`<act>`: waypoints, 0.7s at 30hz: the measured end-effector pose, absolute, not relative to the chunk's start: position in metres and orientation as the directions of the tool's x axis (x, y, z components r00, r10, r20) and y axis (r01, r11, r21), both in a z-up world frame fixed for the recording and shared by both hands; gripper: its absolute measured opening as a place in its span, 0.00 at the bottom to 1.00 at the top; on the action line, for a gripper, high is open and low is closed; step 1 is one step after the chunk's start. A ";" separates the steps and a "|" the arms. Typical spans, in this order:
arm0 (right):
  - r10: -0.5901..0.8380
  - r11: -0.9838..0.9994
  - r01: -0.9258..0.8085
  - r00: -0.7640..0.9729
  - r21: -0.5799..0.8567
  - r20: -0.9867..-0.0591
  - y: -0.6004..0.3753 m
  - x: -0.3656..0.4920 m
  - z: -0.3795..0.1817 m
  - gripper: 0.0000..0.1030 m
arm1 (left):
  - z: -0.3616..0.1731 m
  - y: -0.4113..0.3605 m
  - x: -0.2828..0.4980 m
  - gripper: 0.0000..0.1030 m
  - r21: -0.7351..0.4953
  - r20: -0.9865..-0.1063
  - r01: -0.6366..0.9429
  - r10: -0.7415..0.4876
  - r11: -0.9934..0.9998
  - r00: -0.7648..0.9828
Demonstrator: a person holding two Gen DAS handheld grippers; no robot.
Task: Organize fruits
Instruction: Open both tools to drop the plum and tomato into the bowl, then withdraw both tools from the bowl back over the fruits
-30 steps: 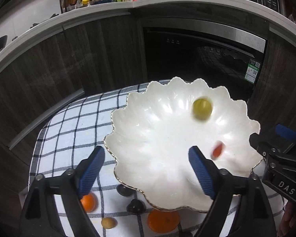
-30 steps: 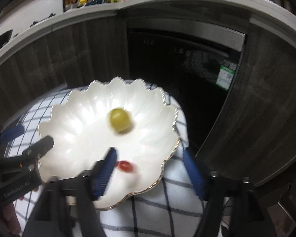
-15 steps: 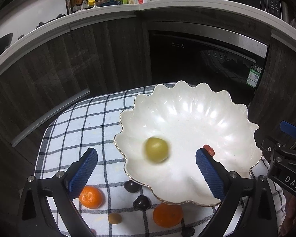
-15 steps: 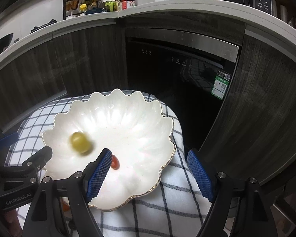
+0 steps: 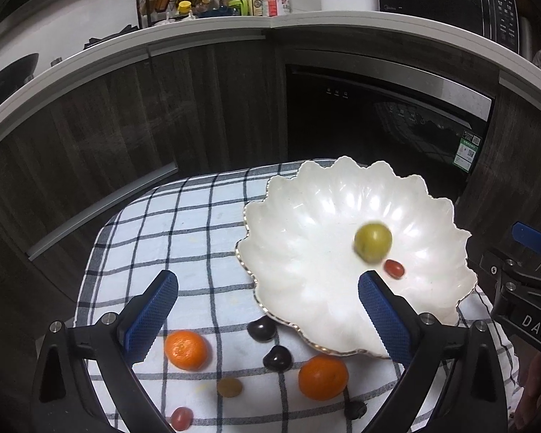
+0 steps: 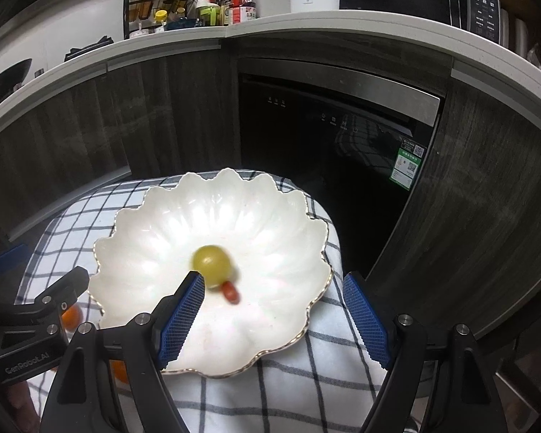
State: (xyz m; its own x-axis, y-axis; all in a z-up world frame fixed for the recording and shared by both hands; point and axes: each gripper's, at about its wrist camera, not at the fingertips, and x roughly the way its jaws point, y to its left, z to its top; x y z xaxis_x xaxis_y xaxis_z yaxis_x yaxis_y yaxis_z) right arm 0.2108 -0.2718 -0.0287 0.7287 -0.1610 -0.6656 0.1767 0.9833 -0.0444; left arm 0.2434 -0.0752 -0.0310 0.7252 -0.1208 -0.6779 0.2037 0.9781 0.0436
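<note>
A white scalloped bowl [image 5: 306, 238] [image 6: 155, 238] sits on a checked cloth. In it lie a green round fruit [image 5: 372, 241] [image 6: 212, 265], blurred, and a small red tomato [image 5: 394, 268] [image 6: 231, 292]. My left gripper [image 5: 267, 319] is open and empty over the bowl's near-left rim. My right gripper [image 6: 274, 319] is open and empty over the bowl's near-right rim. On the cloth before the bowl lie two oranges [image 5: 186, 350] [image 5: 322, 377], two dark fruits [image 5: 262, 328] [image 5: 277, 358], a brown fruit [image 5: 229, 387] and a red tomato [image 5: 181, 417].
The checked cloth [image 5: 184, 216] covers a small table. Dark cabinets and a black dishwasher front [image 6: 328, 151] stand close behind. The table's right edge [image 6: 337, 252] lies just beyond the bowl. Another dark fruit [image 5: 355, 409] lies at the front.
Both grippers pulled back and up from the bowl. The green fruit rolled about inside the bowl, to the left and then back right beside the red tomato.
</note>
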 end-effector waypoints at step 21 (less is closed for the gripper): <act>-0.143 0.989 0.127 0.750 -0.072 -0.645 -0.231 0.197 -0.016 0.78 | -0.024 -0.029 0.220 0.99 0.028 -0.657 0.141 -0.088 0.990 0.749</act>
State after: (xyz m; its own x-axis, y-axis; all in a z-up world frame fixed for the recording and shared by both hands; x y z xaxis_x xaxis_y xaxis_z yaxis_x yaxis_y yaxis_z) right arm 0.1967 -0.2306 -0.0162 0.7503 -0.1434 -0.6454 0.1268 0.9893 -0.0724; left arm 0.2203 -0.0290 -0.0244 0.7491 -0.0881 -0.6566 0.1408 0.9896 0.0279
